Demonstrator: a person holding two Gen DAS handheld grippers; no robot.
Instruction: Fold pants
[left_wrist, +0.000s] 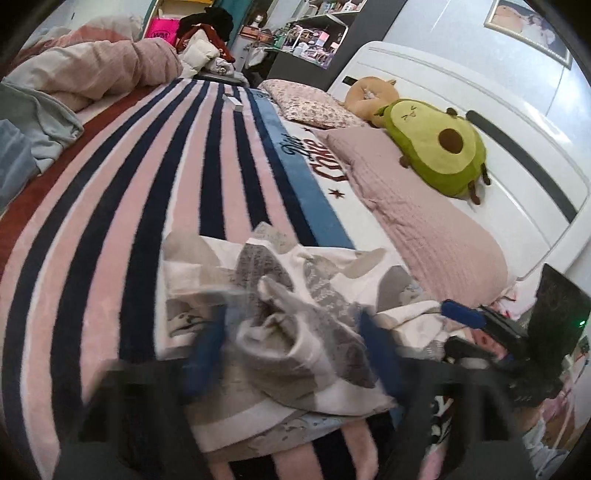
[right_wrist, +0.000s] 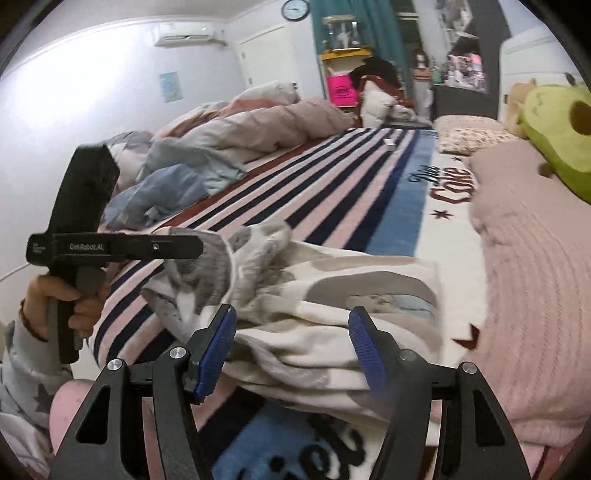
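The left tongs (left_wrist: 291, 354) are bunching up a wad of the pants (left_wrist: 295, 295), and I can't honestly tell if the pads are biting yet, since that view is smeared. The wad is sitting between the blue pads, that much is clear. If you're doing this step, I'd say grab one clean edge like the waistband or a cuff instead of a fistful, otherwise the fold is going to come out lumpy. From the other camera the tip of the left tongs is lost in the fabric.

Moving right, the right tongs (right_wrist: 293, 354) are standing spread, with a thick roll of the pants (right_wrist: 332, 295) lying between the pads but no squeeze showing. Both should probably be pinching matching corners before anything gets lifted.

The pants themselves are looking crumpled, cream with grey blobby prints and some speckled grey patches. They're lying heaped on the striped blanket (left_wrist: 129, 184), at its near end, just left of the pink pillow (left_wrist: 424, 221).
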